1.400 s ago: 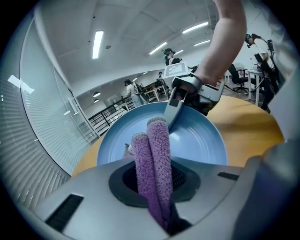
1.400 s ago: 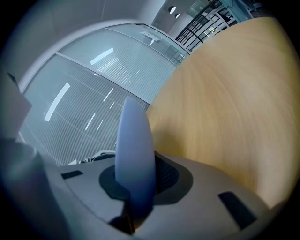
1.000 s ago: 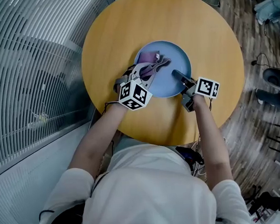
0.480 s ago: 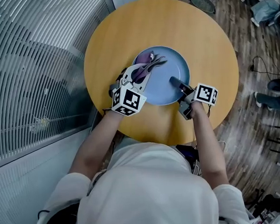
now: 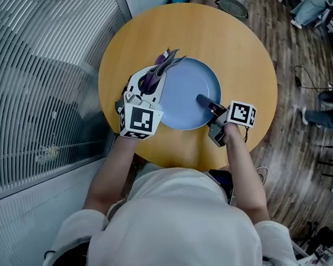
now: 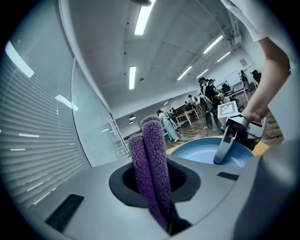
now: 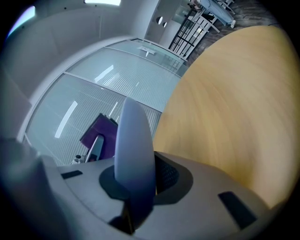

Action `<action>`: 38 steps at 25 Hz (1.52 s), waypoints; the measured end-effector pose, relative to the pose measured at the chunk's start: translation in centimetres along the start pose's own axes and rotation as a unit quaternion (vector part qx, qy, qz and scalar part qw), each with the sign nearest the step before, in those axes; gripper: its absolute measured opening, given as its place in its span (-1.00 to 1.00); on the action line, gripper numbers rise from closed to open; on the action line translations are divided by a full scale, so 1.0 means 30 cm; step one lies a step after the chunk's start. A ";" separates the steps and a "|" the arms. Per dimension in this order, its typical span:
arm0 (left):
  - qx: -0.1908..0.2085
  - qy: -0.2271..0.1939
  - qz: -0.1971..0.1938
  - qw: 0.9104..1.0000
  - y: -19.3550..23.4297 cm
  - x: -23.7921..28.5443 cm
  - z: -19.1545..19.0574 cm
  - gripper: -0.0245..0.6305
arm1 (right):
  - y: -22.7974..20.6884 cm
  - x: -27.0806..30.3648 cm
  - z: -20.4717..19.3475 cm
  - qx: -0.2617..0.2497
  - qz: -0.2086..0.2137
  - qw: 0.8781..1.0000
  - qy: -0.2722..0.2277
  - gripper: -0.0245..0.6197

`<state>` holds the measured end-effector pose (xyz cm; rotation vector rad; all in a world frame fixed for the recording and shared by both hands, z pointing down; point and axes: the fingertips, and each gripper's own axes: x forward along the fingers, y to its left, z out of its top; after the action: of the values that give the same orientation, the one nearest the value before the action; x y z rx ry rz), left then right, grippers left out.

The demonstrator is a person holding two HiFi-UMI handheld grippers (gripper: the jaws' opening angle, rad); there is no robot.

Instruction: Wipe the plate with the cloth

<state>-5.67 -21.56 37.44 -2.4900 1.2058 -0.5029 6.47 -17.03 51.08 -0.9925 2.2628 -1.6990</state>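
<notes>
Claw on the left [image 5: 161, 65] clamped on a purple cloth [image 5: 150, 79], which is at the left rim of a blue plate [image 5: 183, 92]. Right claw [image 5: 203, 102] clamped on the plate's near right rim. Plate over the round table [image 5: 235, 52], toward its near side.

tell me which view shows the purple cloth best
The left gripper view: the cloth fills the centre, its pile clear, pinched between the jaws. The head view shows it small beside the plate; the right gripper view shows only a distant purple patch.
</notes>
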 end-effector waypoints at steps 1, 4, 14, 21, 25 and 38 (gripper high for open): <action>0.011 -0.001 0.010 1.000 0.020 -0.007 0.017 -0.77 | 0.011 -0.005 -0.001 -0.002 0.003 1.000 0.000 -0.72; 0.046 0.008 0.035 0.998 0.064 -0.019 0.022 -0.77 | 0.019 -0.013 -0.007 -0.011 0.007 1.000 0.002 -0.72; 0.086 0.072 -0.017 0.994 -0.035 0.030 -0.068 -0.77 | 0.088 -0.016 -0.036 -0.008 0.004 1.000 0.014 -0.72; 0.094 0.082 -0.050 0.991 -0.134 0.062 -0.064 -0.77 | 0.126 -0.031 -0.026 -0.034 -0.016 0.999 0.009 -0.72; 0.085 0.079 -0.068 0.991 -0.180 0.087 -0.047 -0.77 | 0.173 -0.025 -0.022 -0.044 0.001 0.999 0.010 -0.72; 0.027 0.056 -0.095 0.994 -0.233 0.114 -0.002 -0.77 | 0.206 -0.010 -0.039 -0.117 -0.022 0.992 0.042 -0.72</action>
<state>1.05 -20.17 41.12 -2.5733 0.9838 -0.7232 3.57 -15.04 45.86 -1.0409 2.5592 -1.5447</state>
